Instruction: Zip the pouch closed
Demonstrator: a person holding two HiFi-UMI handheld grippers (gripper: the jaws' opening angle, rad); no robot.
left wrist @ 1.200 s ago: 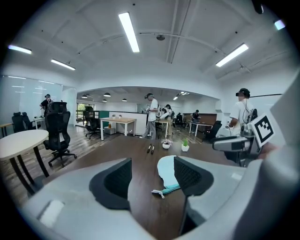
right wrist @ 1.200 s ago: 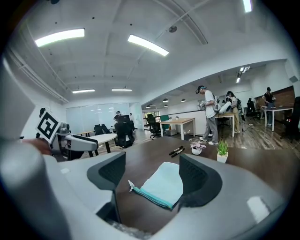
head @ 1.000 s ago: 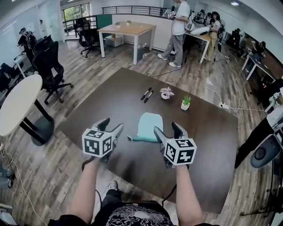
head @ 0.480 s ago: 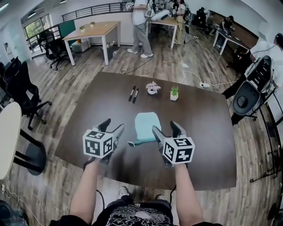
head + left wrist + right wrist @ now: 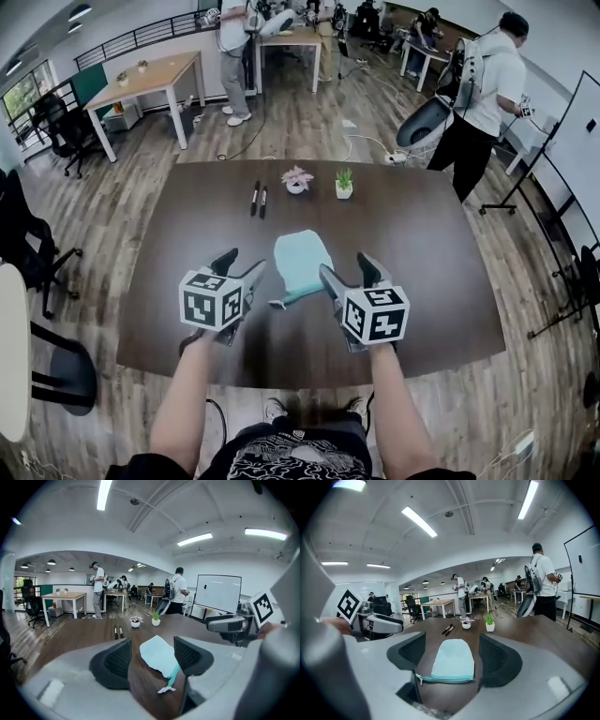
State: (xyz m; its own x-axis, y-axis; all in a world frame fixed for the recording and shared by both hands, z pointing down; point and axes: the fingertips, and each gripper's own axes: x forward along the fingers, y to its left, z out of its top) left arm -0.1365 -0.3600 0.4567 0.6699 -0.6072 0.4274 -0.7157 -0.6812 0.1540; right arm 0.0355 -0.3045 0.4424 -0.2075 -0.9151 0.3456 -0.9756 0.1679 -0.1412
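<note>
A pale teal pouch (image 5: 300, 261) is lying flat on the dark brown table (image 5: 441, 272). Its zipper edge (image 5: 446, 679) is facing the person, and the pull tab (image 5: 277, 304) is sticking out at that edge's left end. Nothing of the pouch's inside is showing. The left gripper (image 5: 241, 266) is being held just left of the pouch's near end, its jaws standing wide apart with only tabletop and the pouch beyond showing between them. The right gripper (image 5: 343, 266) is being held just right of it, jaws likewise parted and gripping nothing. Farther across the table, a small white pot (image 5: 344, 190) is holding a green plant. A second pot (image 5: 296, 186) beside it is holding a pinkish one, and two markers (image 5: 259, 199) are lying side by side to their left.
</note>
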